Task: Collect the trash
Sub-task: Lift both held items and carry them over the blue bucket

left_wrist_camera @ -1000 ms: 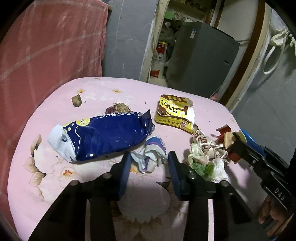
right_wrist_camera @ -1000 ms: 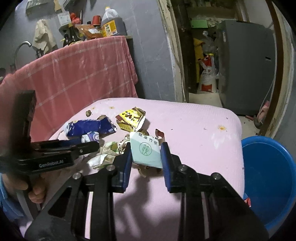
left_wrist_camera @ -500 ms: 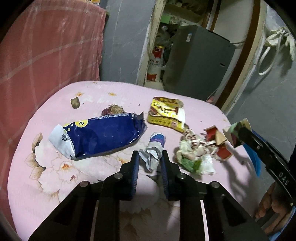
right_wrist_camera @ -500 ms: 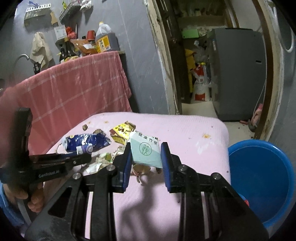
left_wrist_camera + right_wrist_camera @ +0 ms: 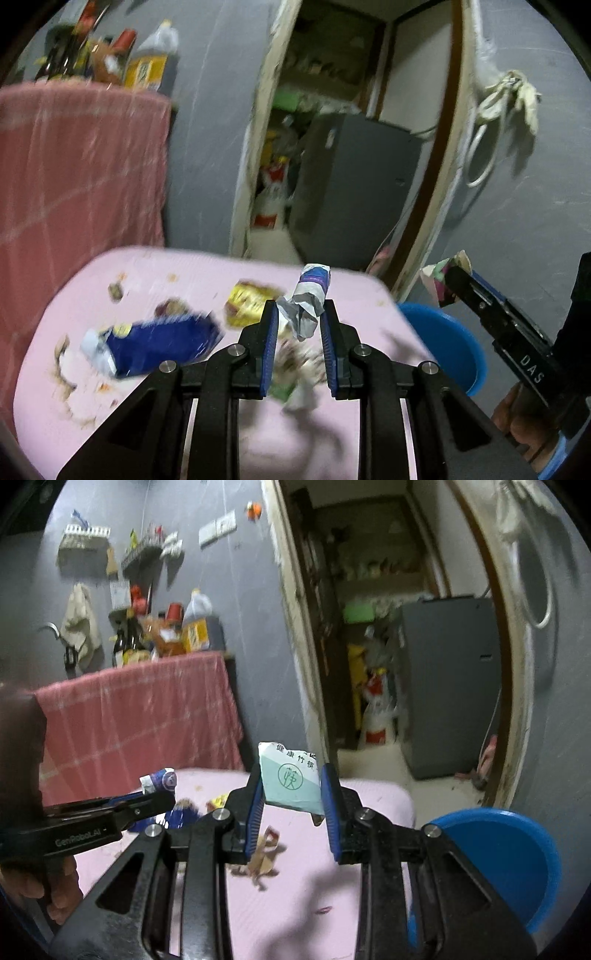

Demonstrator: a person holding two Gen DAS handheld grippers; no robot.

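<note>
My left gripper [image 5: 298, 319] is shut on a crumpled white and blue wrapper [image 5: 308, 301] and holds it above the pink table [image 5: 155, 417]. My right gripper [image 5: 291, 788] is shut on a pale green paper packet [image 5: 290, 779], also lifted above the table; it shows at the right of the left wrist view [image 5: 443, 284]. A blue bin [image 5: 506, 864] stands on the floor beside the table's right edge, also in the left wrist view [image 5: 447, 343]. On the table lie a blue snack bag [image 5: 155, 345], a yellow wrapper [image 5: 245, 301] and crumpled scraps [image 5: 295, 384].
A pink cloth [image 5: 77, 173] covers a counter behind the table, with bottles [image 5: 192, 627] on top. An open doorway shows a grey cabinet [image 5: 354, 192]. Brown paper scraps [image 5: 264, 860] lie on the table near the right gripper.
My left gripper closed on the crumpled wrapper and lifted it off the table. My right gripper rose with the green packet and moved toward the blue bin side.
</note>
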